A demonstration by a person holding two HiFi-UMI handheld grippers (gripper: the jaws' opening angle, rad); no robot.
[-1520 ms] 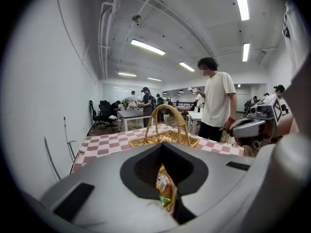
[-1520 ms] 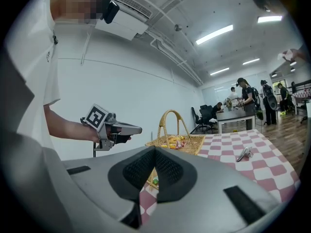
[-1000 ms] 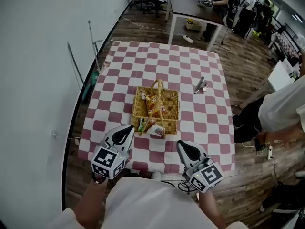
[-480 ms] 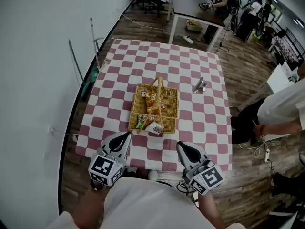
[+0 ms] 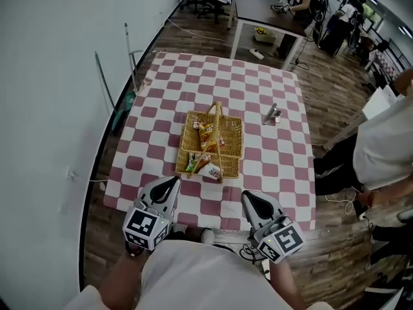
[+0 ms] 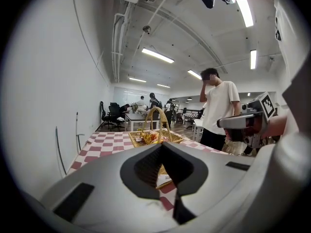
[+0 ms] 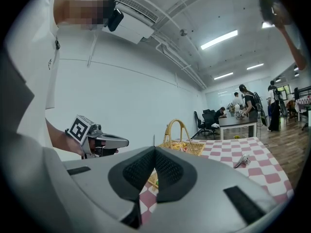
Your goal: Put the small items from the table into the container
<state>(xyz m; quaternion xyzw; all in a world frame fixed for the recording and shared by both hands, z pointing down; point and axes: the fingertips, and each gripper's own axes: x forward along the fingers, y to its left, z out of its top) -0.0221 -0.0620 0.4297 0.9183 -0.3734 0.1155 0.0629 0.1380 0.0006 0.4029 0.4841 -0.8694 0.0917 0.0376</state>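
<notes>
Showing the left gripper [image 5: 172, 182] and right gripper [image 5: 249, 197] side by side above the near edge of the counter [image 5: 155, 128], each with its jaws clenched tip to tip on nothing. Both gripper views show the ribbed pads meeting, with only checked cloth visible below them.

Beyond the jaws, at the middle of the counter, stands the wicker basket [image 5: 184, 148]. Its hoop handle [image 5: 218, 118] runs away from the person, and several small packets [image 5: 202, 148] already lie inside. The one small item seen outside it is a slim silvery piece [image 5: 271, 114], too small to identify. It lies on the cloth past the basket's far right corner, well apart from both grippers.

Probable hazards:

- **Shut jaws:** if they arrive at the silvery piece closed, they will push it across the cloth rather than take it, so they need to part beforehand.
- **Low, thin piece:** the tips may skid off it or pinch the cloth and drag it, which would shift the basket.
- **Return path:** coming back low from the right could strike the basket rim or the handle, tipping packets out.
- **Bystander:** a person [image 5: 387, 144] stands close to the counter's right side, so a wide swing of the right gripper risks contact.
</notes>
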